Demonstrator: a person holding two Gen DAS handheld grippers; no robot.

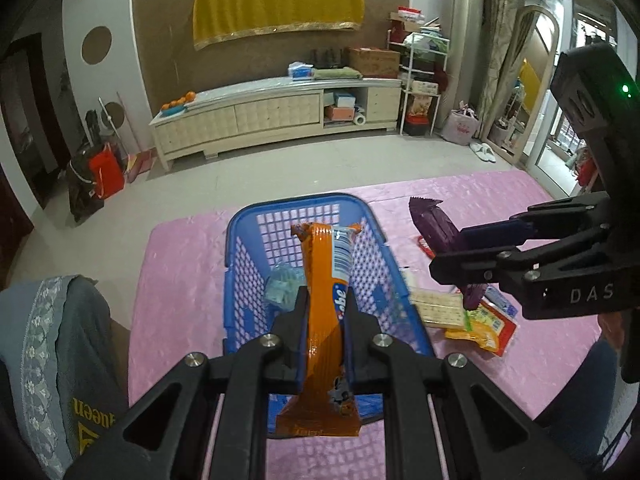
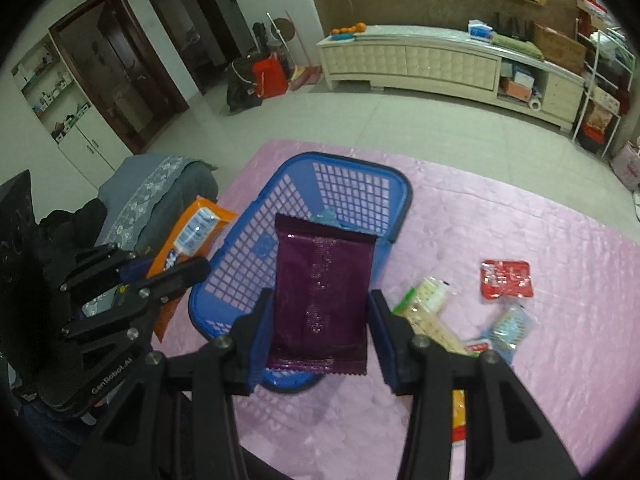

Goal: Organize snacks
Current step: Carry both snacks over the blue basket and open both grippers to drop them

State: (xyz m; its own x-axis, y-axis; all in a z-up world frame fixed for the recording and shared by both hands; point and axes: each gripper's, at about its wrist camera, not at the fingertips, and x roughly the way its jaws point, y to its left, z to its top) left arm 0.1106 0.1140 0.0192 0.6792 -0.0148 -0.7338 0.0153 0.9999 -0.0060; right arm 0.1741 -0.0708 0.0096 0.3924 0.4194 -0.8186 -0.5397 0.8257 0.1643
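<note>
Over the pink cloth (image 2: 500,208), left gripper (image 1: 323,300) jaws clamp an orange packet (image 1: 324,280), right gripper (image 2: 320,308) jaws a purple one (image 2: 320,292).

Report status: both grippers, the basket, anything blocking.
Left gripper shut on orange packet. Right gripper shut on purple packet. Both over blue basket; pale blue packet inside. Nothing blocking.

Left tongs (image 1: 324,312): matte black linkage arms, silver round screws at the pivots, blue pads lining the fingers. Right tongs (image 2: 320,320): same black frame, blue pads, silver screws; white lettering and a green light on its body.
</note>
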